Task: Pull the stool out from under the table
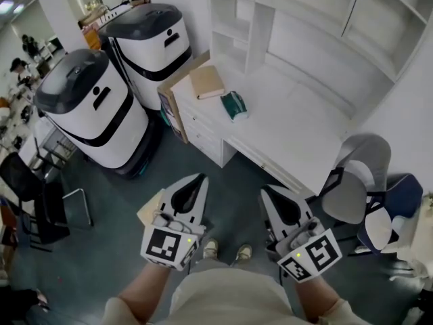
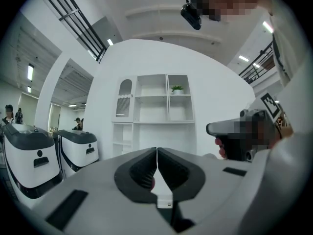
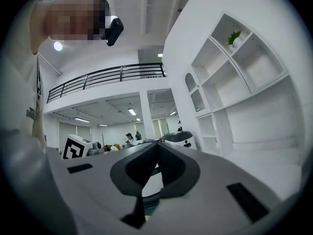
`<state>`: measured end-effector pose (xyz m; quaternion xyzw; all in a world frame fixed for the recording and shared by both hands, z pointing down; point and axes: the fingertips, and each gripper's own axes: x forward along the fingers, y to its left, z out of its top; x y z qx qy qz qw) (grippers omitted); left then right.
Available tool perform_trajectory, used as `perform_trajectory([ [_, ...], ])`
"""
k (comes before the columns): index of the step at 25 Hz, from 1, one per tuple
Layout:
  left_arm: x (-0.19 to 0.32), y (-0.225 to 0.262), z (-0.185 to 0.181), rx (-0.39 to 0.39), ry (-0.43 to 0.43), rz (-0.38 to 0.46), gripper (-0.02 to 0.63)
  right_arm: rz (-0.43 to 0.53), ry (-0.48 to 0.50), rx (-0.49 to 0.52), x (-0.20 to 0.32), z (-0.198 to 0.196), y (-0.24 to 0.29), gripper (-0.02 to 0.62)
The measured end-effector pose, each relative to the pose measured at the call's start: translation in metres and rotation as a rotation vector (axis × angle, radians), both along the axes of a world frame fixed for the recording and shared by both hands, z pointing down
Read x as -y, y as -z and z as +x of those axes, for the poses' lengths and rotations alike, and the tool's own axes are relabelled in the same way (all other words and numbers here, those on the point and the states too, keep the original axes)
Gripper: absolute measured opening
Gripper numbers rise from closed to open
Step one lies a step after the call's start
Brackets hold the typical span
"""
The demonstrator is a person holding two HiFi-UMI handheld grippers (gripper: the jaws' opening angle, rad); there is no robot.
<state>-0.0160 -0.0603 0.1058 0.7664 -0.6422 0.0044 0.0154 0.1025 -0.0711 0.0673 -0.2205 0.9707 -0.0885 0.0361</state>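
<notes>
Grey stool (image 1: 346,198) at the right end of the white surface (image 1: 298,134), seemingly part-tucked under the near corner, with a blue seat (image 1: 400,198) just beside it. Probably light and stiff, likely to slide readily over the floor (hard shell, so a smooth, slippery hold). Best taken at the curved back's rim or the dark frame. Well apart from it: left gripper (image 1: 200,177) and right gripper (image 1: 265,190), fingers of both pressed together, holding nothing.
</notes>
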Motion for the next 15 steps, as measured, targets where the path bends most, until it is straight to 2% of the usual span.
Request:
perform_trajectory([
  [7, 0.004, 0.018, 0.036, 0.02, -0.048, 0.0, 0.025, 0.029, -0.076, 0.008, 0.005, 0.039, 0.013, 0.021],
  [15, 0.006, 0.029, 0.059, 0.075, -0.059, 0.0, 0.025, 0.06, -0.098, 0.004, 0.011, 0.068, 0.027, 0.021],
])
